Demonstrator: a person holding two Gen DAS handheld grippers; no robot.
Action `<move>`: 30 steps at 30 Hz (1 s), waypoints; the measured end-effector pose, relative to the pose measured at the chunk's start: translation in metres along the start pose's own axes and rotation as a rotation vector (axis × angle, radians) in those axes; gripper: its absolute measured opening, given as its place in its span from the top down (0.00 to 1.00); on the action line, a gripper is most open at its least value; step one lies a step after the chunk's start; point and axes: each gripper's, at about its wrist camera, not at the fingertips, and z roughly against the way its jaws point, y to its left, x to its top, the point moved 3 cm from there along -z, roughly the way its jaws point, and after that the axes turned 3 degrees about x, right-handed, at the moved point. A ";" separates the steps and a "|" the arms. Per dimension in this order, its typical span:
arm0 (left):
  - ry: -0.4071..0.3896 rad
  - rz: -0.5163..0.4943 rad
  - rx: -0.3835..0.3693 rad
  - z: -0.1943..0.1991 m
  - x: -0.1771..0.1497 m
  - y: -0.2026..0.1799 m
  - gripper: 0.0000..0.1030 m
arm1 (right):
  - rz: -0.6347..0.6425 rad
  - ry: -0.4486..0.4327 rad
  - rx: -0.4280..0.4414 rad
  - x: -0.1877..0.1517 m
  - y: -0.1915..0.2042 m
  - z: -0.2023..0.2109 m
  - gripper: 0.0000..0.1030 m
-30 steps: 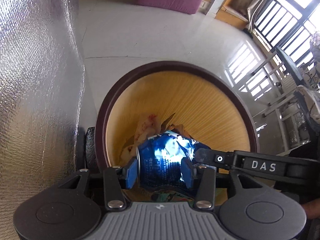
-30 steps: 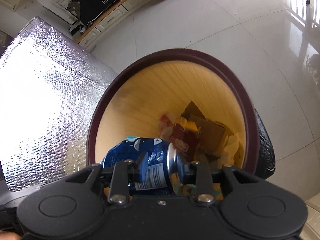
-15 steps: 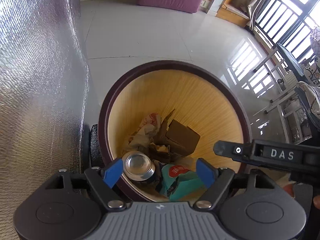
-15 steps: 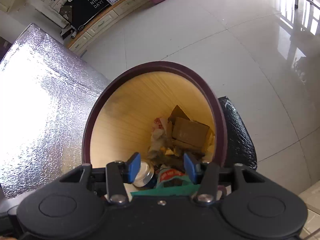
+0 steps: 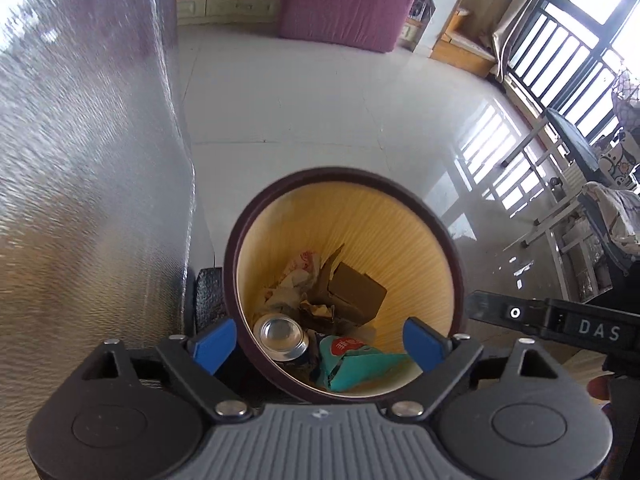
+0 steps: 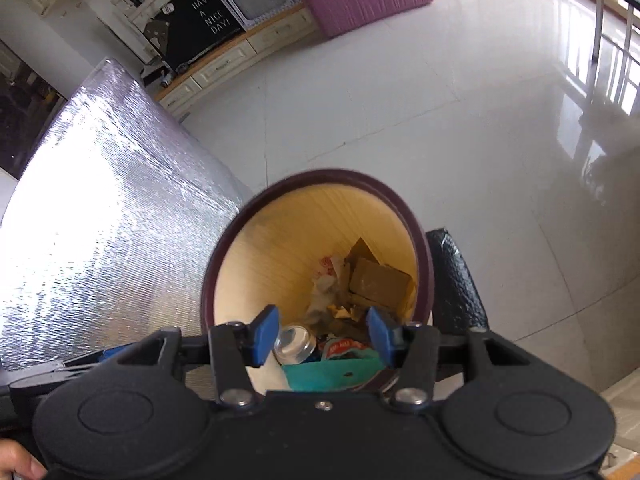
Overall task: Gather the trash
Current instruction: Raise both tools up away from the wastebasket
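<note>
Left wrist view: one bin [image 5: 448, 248] holds one can [image 5: 282, 337], one teal wrapper [image 5: 356, 364], one brown box [image 5: 356, 292] and crumpled paper [image 5: 296, 276]; the left gripper [image 5: 318, 344] hangs wide and empty above, the can below its left finger. Right wrist view: the right gripper [image 6: 323, 334] gapes empty over the same bin [image 6: 420, 240], one can [image 6: 294, 345] beside its left finger, teal wrapper [image 6: 332, 374] nearest

Crushed can [image 5: 282, 337] upright in brown bin [image 5: 448, 240], silver end up, beside teal wrapper [image 5: 352, 364], cardboard box [image 5: 356, 294].
</note>
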 end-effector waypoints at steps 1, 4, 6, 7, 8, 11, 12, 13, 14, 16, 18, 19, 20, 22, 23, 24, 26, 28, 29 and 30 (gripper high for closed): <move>-0.008 -0.002 0.000 0.006 0.000 0.000 0.09 | 0.009 -0.011 0.001 0.000 0.003 0.007 0.47; -0.034 -0.004 0.004 0.024 0.000 -0.001 0.05 | 0.039 -0.036 0.002 -0.001 0.011 0.027 0.43; -0.059 -0.003 0.006 0.040 0.000 -0.001 0.02 | 0.060 -0.051 0.004 -0.001 0.016 0.042 0.36; -0.070 -0.004 0.008 0.047 0.001 -0.001 0.00 | 0.072 -0.058 0.007 -0.001 0.020 0.049 0.29; -0.080 -0.006 0.011 0.055 0.001 -0.001 0.00 | 0.085 -0.066 0.006 -0.002 0.023 0.056 0.27; -0.108 -0.011 0.027 0.074 0.000 -0.002 0.00 | 0.107 -0.090 -0.007 -0.004 0.030 0.072 0.22; -0.119 -0.014 0.032 0.082 -0.001 -0.002 0.00 | 0.110 -0.099 -0.008 -0.005 0.032 0.079 0.20; -0.127 -0.015 0.034 0.088 -0.003 -0.002 0.00 | 0.113 -0.107 -0.008 -0.007 0.034 0.085 0.18; -0.137 -0.015 0.036 0.094 -0.004 -0.002 0.00 | 0.117 -0.114 -0.008 -0.008 0.036 0.091 0.16; -0.154 -0.016 0.041 0.107 -0.007 -0.002 0.00 | 0.129 -0.128 -0.006 -0.012 0.040 0.101 0.08; -0.175 -0.016 0.051 0.122 -0.011 -0.001 0.00 | 0.140 -0.142 -0.016 -0.014 0.045 0.112 0.08; -0.186 -0.015 0.057 0.129 -0.013 -0.001 0.00 | 0.149 -0.151 -0.019 -0.016 0.048 0.118 0.06; -0.195 -0.016 0.060 0.135 -0.015 0.001 0.00 | 0.157 -0.161 -0.021 -0.019 0.051 0.126 0.04; -0.215 -0.015 0.061 0.149 -0.021 0.002 0.00 | 0.172 -0.184 -0.027 -0.023 0.055 0.137 0.02; -0.223 -0.015 0.058 0.155 -0.023 0.003 0.00 | 0.180 -0.197 -0.029 -0.026 0.057 0.144 0.02; -0.235 -0.015 0.054 0.163 -0.027 0.003 0.00 | 0.184 -0.209 -0.033 -0.028 0.059 0.149 0.02; -0.255 -0.010 0.061 0.175 -0.032 0.004 0.00 | 0.194 -0.226 -0.042 -0.034 0.062 0.162 0.00; -0.281 -0.010 0.072 0.187 -0.038 0.006 0.00 | 0.206 -0.245 -0.051 -0.038 0.065 0.173 0.00; -0.291 -0.010 0.078 0.191 -0.041 0.006 0.00 | 0.211 -0.255 -0.055 -0.042 0.066 0.178 0.00; -0.304 -0.012 0.086 0.197 -0.045 0.006 0.00 | 0.215 -0.264 -0.059 -0.045 0.067 0.182 0.00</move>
